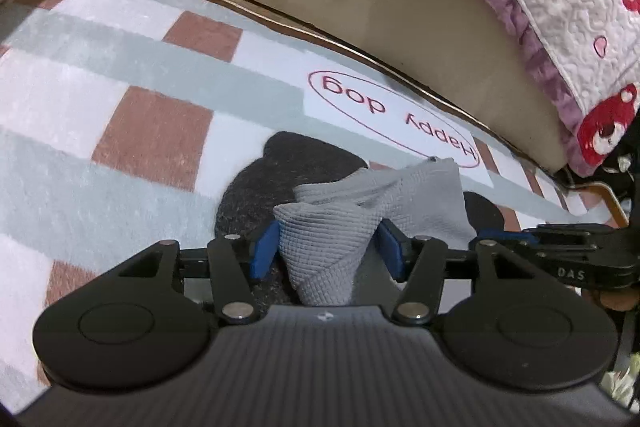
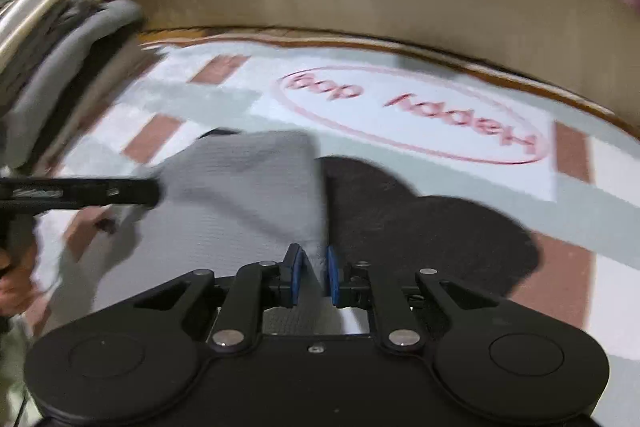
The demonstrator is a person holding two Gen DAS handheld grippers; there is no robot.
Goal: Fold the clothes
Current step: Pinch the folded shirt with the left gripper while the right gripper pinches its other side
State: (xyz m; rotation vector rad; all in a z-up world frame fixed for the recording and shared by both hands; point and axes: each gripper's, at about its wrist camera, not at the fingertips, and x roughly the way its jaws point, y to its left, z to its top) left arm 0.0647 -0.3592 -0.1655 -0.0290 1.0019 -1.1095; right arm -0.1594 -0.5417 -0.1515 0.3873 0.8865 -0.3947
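We see soft, even indoor light with no glare. The left wrist view is sharp: the knit of the cloth (image 1: 332, 251) reads clearly, and a dark shadow (image 1: 256, 183) lies on the blanket (image 1: 120, 75) under it. The right wrist view is smeared by motion blur, worst at the left edge and top; its lettering (image 2: 412, 111) is fuzzy. Both views bow strongly toward the edges, corners going black.
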